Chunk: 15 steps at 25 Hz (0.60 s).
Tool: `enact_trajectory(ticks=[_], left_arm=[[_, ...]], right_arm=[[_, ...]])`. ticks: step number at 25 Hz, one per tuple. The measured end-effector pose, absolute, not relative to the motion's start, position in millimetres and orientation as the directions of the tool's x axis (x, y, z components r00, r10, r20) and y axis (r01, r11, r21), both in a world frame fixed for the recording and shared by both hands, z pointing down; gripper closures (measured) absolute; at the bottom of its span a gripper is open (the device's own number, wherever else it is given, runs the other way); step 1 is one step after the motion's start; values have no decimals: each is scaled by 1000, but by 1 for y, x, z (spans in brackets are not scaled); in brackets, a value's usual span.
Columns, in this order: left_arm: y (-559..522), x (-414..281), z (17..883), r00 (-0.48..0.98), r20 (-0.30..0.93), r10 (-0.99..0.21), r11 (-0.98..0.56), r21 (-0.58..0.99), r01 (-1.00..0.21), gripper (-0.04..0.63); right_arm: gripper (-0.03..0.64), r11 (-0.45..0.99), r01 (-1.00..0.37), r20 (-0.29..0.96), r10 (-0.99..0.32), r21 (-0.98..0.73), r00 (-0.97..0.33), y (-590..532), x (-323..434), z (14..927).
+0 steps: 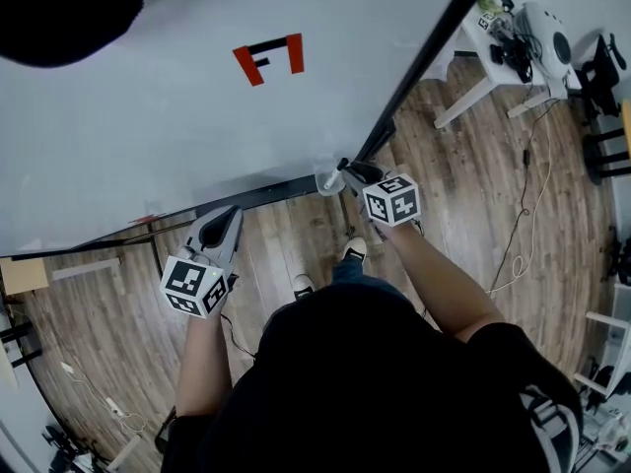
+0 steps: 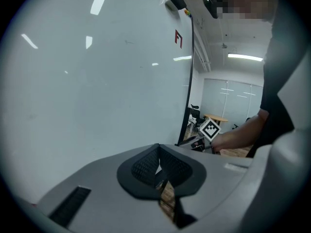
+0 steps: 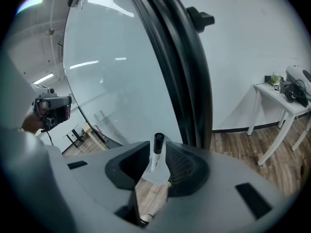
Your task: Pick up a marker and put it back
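Observation:
A white marker with a black cap [image 3: 158,144] stands upright between the jaws of my right gripper [image 3: 157,160]. Its lower end sits in a pale translucent holder [image 3: 154,176] at the whiteboard's bottom right corner. The pads stand a little apart from the marker on both sides, so this gripper is open. In the head view the right gripper [image 1: 350,173] reaches the holder [image 1: 325,182] at the board's lower edge. My left gripper [image 1: 229,217] hangs further left, in front of the board's bottom rail. Its jaws meet with nothing between them [image 2: 158,161].
The big whiteboard [image 1: 197,116] bears a red and black mark [image 1: 269,59]. Its black frame [image 1: 424,57] runs beside the right gripper. A white table [image 1: 493,67] with gear stands to the right on the wooden floor [image 1: 493,185]. Cables trail across the floor.

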<state>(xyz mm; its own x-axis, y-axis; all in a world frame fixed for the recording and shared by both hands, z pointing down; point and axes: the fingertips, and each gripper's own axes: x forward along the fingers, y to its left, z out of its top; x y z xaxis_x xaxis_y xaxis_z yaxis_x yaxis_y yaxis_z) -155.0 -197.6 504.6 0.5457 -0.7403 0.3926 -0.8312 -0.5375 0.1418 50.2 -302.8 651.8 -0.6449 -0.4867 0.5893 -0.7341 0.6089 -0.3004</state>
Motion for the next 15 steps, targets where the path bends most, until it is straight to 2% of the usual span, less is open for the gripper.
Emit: enact_trajectory(ticks=[15], left_arm=[[-192, -157, 522, 548, 409, -729, -520, 189, -833, 584]], right_arm=[[529, 605, -739, 604, -481, -296, -635, -311, 39, 668]])
